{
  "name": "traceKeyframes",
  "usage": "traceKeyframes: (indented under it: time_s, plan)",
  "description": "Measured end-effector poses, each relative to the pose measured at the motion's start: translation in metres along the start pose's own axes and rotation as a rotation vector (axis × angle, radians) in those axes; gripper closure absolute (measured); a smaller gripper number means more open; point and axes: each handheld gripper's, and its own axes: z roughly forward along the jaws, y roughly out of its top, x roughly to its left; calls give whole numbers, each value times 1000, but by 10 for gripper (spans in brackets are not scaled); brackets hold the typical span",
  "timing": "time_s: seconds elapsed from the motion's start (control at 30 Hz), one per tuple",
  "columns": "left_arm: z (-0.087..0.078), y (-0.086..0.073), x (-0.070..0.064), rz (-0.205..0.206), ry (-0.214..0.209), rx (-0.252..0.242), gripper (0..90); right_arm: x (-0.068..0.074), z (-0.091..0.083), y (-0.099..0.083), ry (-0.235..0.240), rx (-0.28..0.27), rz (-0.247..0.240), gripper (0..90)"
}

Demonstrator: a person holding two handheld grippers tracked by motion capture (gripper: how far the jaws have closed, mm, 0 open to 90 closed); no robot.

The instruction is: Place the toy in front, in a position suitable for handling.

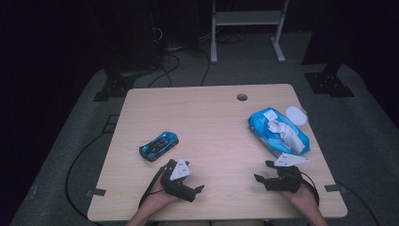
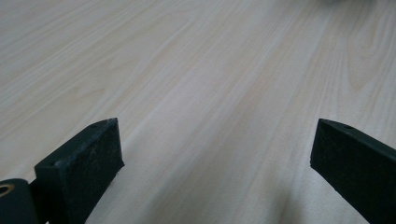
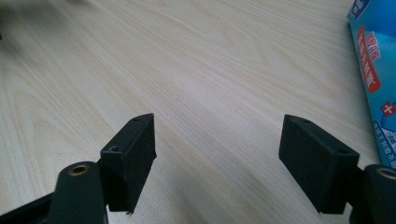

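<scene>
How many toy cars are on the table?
1. The blue toy car sits on the table's left side, just beyond the left gripper. Nothing there seems able to hide another.

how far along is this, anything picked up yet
Nothing is picked up yet. The blue toy car lies alone on the table, and the wipes pack has a wipe sticking out, its white lid lying beside it. In hand: nothing; the left gripper and right gripper sit open and empty near the front edge. All handling looks left to do.
</scene>
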Motion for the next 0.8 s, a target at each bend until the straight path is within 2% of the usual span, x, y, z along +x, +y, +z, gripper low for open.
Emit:
traceKeyframes:
  time_s: [0.13, 0.3, 0.47, 0.53, 0.7, 0.8]
  plan:
    - [-5, 5, 7, -32, -11, -18, 18, -2, -1, -1, 0, -7, 14, 260]
    - [-15, 11, 15, -22, 10, -32, 18, -1, -1, -2, 0, -7, 29, 259]
    - [-25, 16, 31, -5, 35, -29, 18, 5, -1, 1, -4, -9, 18, 258]
    - [-27, 16, 35, -2, 44, -21, 18, 6, -1, 1, -5, -16, 18, 258]
    - [-35, 15, 55, 15, 78, 19, 18, 6, -1, 1, -4, -14, 21, 258]
    - [-37, 10, 68, 0, 101, 32, 18, 6, -1, 1, -3, -7, 24, 258]
